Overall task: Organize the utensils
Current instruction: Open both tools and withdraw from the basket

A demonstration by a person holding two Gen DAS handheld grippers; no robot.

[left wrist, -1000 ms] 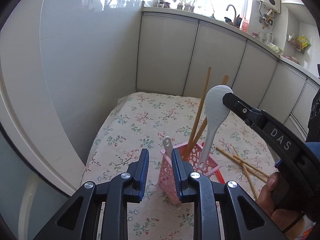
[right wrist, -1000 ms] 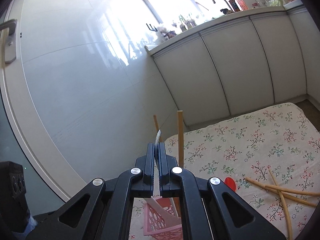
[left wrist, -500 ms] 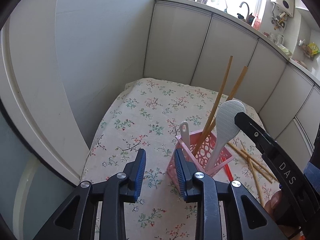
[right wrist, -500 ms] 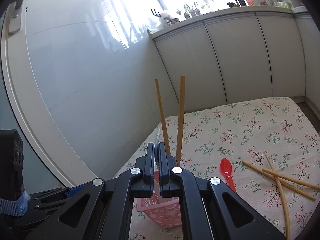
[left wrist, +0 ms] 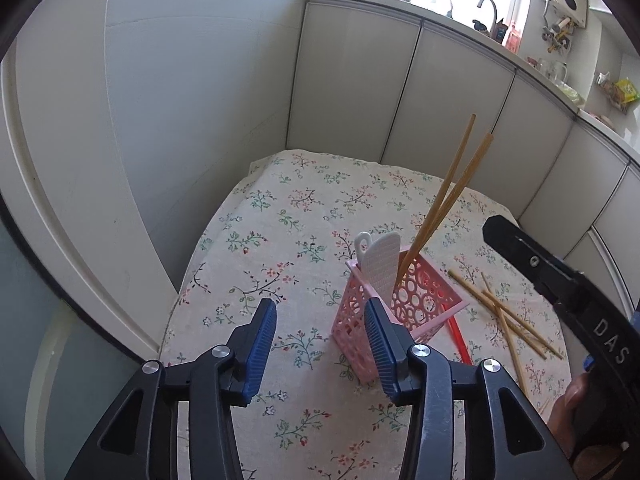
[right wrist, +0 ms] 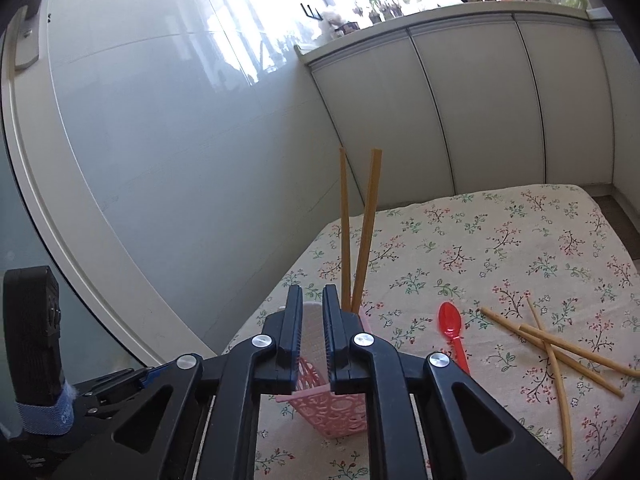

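A floral tablecloth lies bare at far left; near its right edge stands a pink perforated plastic basket holding a white rice paddle and two wooden chopsticks; loose chopsticks and a red plastic spoon lie right; the left gripper and right gripper are opening, gripping nothing.

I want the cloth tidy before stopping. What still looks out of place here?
Several loose chopsticks lie crisscrossed on the floral cloth, and a red spoon lies flat beside them, all outside the pink basket. The basket already holds two chopsticks and the white rice paddle.
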